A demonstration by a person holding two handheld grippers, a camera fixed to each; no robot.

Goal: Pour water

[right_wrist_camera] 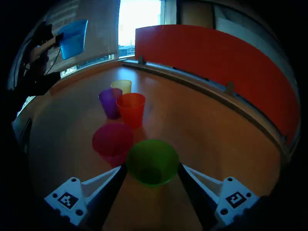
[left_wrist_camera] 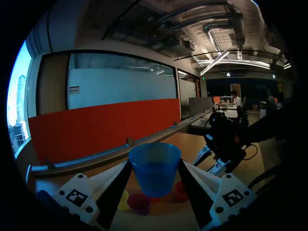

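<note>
Left gripper view: the left tool (left_wrist_camera: 154,162) has its two fingers closed in on a blue cup (left_wrist_camera: 154,175), one finger pressed against each side just under the rim. The cup stands upright between them, lifted clear of the table (left_wrist_camera: 188,140). It is translucent and looks darker below an even line near the top, though I cannot tell whether that is water. Low behind it a yellow cup (left_wrist_camera: 123,200) peeps out beside the left finger, with reddish and purplish cups near it that are partly hidden. Farther off to the right, the right tool (left_wrist_camera: 211,159) hangs above the table, held by a dark-sleeved arm. A red panel (left_wrist_camera: 104,123) runs along the table's far edge.

Right gripper view: the right tool grips a green cup (right_wrist_camera: 153,161), its fingers narrowed onto both sides, the cup's mouth open to the camera. I cannot tell whether the cup rests on the table. A magenta cup (right_wrist_camera: 112,142) sits just beside it on the left. Beyond stand an orange cup (right_wrist_camera: 131,107), a purple cup (right_wrist_camera: 110,102) and the yellow cup, close together. The blue cup shows at upper left, held high and well apart from the green one.
</note>
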